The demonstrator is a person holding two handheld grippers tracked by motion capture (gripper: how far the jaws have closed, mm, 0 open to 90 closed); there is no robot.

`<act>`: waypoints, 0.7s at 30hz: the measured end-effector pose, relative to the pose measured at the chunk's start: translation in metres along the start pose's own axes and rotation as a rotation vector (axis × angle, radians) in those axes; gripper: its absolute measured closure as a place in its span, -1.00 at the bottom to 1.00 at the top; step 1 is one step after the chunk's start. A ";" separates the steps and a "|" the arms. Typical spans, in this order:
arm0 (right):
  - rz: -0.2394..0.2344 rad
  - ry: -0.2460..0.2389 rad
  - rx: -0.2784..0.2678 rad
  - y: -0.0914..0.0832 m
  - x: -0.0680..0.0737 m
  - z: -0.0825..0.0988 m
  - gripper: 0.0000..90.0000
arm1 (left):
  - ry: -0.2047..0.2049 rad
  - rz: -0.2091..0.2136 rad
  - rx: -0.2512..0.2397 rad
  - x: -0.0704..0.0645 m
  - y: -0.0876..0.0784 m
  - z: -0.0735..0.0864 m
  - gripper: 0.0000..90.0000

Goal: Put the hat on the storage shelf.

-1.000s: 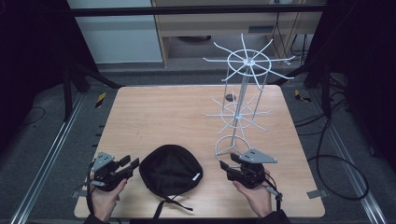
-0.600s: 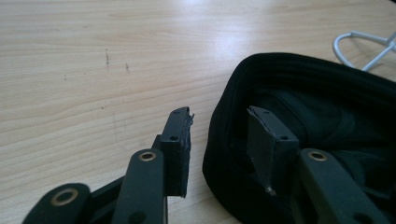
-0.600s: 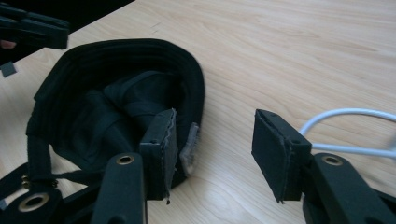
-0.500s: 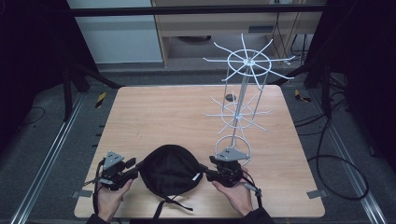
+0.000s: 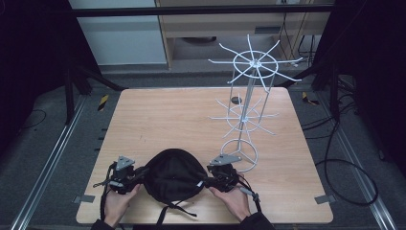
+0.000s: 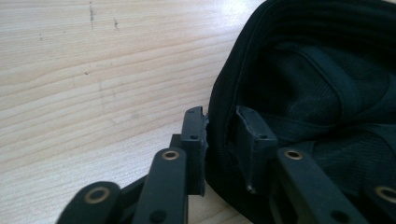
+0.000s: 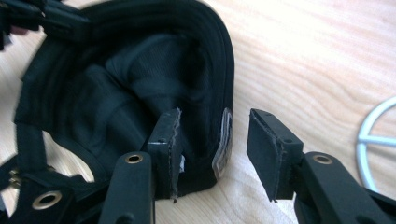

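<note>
A black hat [image 5: 172,175] lies open side up near the table's front edge, its strap trailing toward the person. My left gripper [image 5: 142,173] is at its left side; in the left gripper view the gripper [image 6: 220,135] is shut on the hat's rim [image 6: 224,93], which fills the gap between the pads. My right gripper [image 5: 209,178] is at the hat's right side. In the right gripper view this gripper [image 7: 215,140] stands open astride the rim [image 7: 219,84], one jaw inside the hat and one outside. A white label [image 7: 225,140] hangs on the rim there.
A white wire display rack [image 5: 246,115] with two tiers of radial hooks stands at the right, its ring base [image 5: 248,165] just behind my right gripper. That ring [image 7: 373,135] also appears in the right gripper view. The table's [image 5: 167,120] front edge is close under both hands.
Both grippers have moved inward from the hat's flanks to its rim. The left one has closed on the rim, and the right one now straddles it.
</note>
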State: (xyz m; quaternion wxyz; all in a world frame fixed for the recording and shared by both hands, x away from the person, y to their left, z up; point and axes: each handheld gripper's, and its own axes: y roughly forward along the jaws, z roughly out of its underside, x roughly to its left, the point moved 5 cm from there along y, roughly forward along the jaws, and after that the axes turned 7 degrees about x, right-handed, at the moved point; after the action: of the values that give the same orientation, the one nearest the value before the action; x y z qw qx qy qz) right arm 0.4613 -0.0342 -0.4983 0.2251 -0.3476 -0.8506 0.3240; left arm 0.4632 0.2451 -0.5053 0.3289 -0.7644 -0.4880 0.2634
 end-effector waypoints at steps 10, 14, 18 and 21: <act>-0.020 0.035 0.022 0.008 -0.001 0.004 0.35 | -0.013 -0.010 0.018 -0.002 0.003 0.003 0.79; -0.010 0.032 0.042 0.012 0.000 0.005 0.47 | -0.010 -0.004 0.017 -0.003 0.002 0.003 0.80; 0.004 0.038 0.055 0.015 -0.002 0.005 0.60 | -0.013 0.000 0.016 -0.003 0.002 0.003 0.81; 0.018 0.037 0.070 0.017 -0.005 0.006 0.79 | -0.016 0.005 0.014 -0.004 0.002 0.003 0.81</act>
State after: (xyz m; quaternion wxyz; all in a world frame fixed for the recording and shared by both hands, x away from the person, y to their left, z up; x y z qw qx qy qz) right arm 0.4687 -0.0309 -0.5156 0.2498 -0.3529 -0.8314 0.3489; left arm 0.4607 0.2417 -0.5084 0.3296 -0.7611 -0.4869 0.2739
